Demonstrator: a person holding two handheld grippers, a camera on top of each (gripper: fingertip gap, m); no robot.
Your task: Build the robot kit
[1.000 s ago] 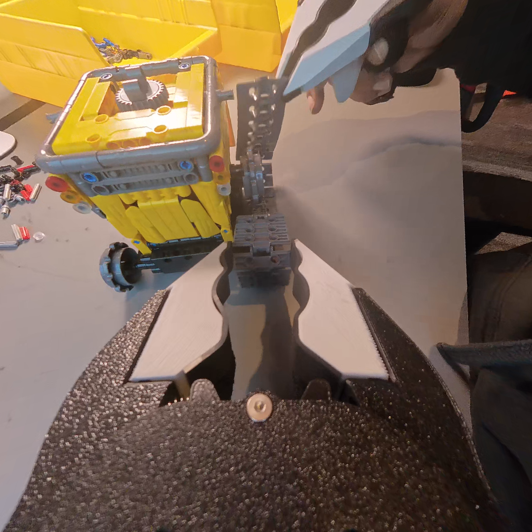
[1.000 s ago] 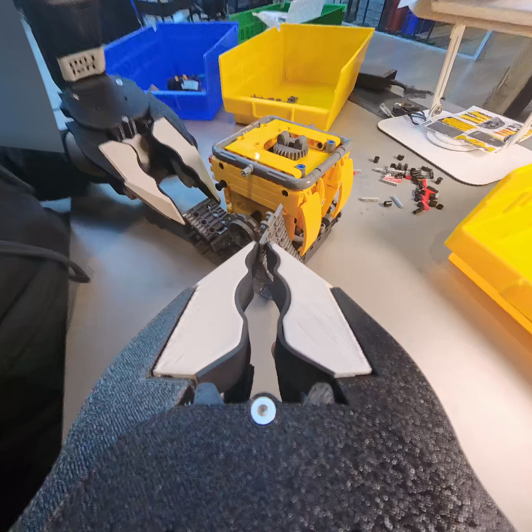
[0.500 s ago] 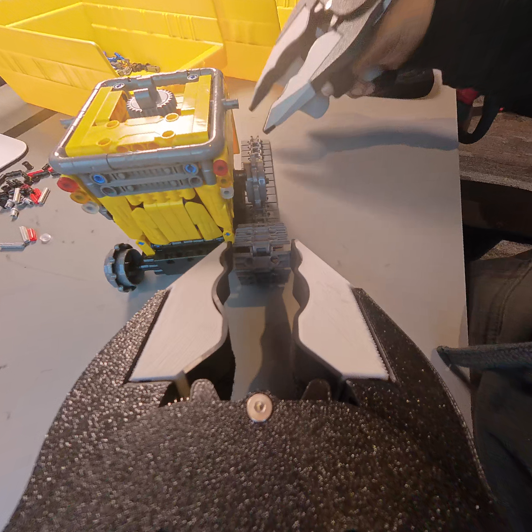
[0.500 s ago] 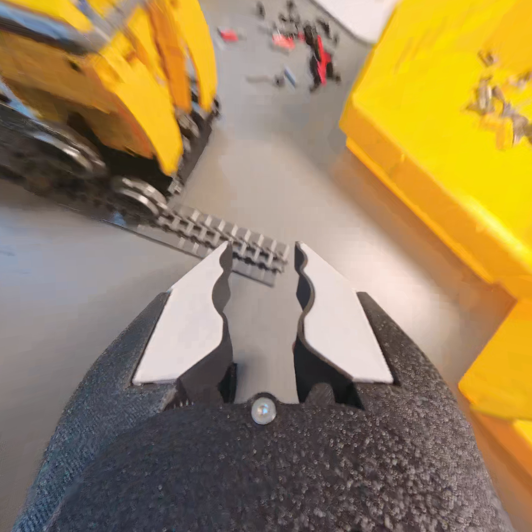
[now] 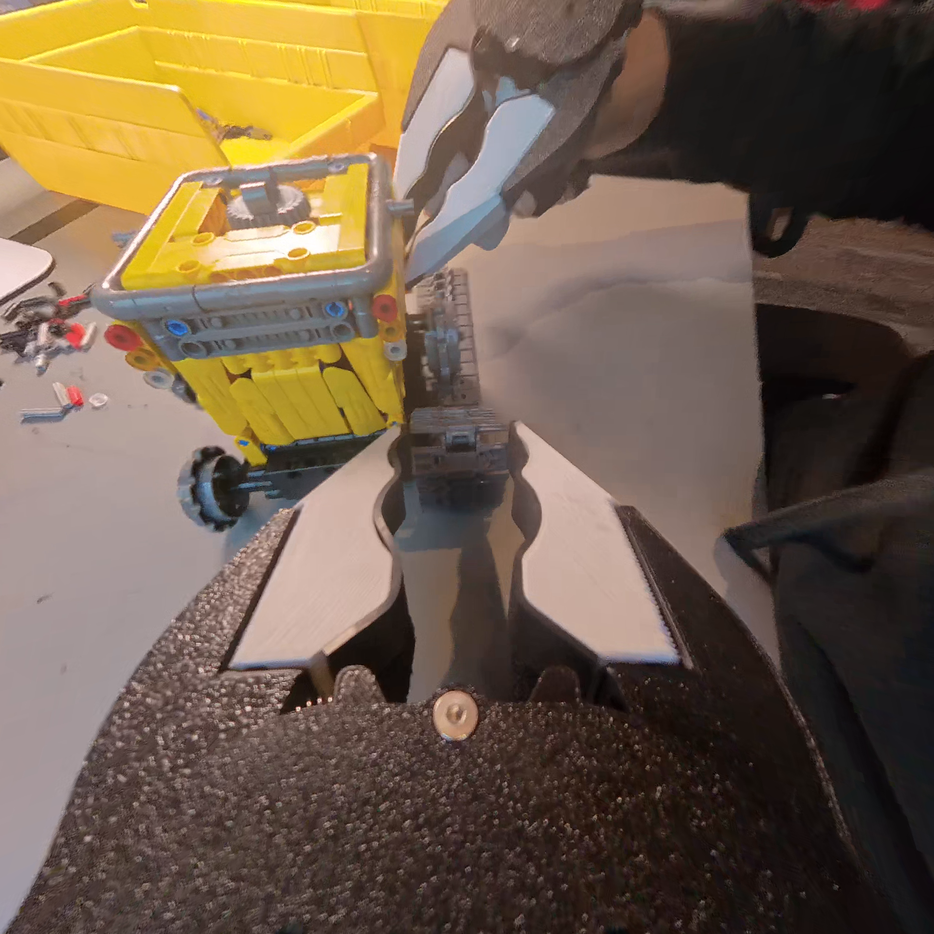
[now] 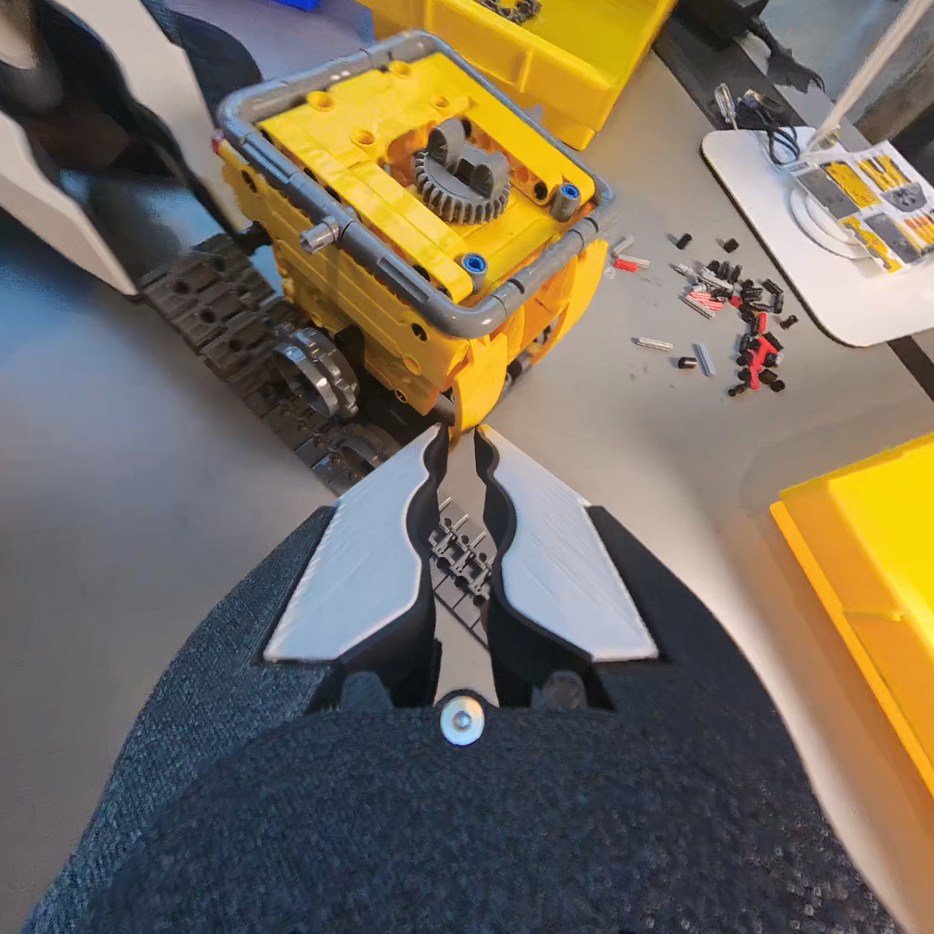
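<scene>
A yellow brick-built vehicle body with a grey frame and a top gear stands on the grey table; it also shows in the right wrist view. A dark grey track lies flat along its side. My left gripper is shut on the near end of that track. My right gripper is nearly shut with a narrow gap and nothing in it. It hovers at the body's lower corner, over the other track end. It also shows in the left wrist view beside the grey frame.
Yellow bins stand behind the body and at the right. Small loose black, red and grey parts lie scattered beside a white base with a printed sheet. A grey wheel on an axle sticks out at the body's front. The table edge runs along the right. The tips of one gripper are about 12 cm away from the tips of the other. To the body: right tips about 20 cm, left tips about 30 cm.
My right gripper let go of the track end it held lifted; the track now lies flat. The right gripper opened, swung over the body's corner and narrowed. My left gripper stayed put.
</scene>
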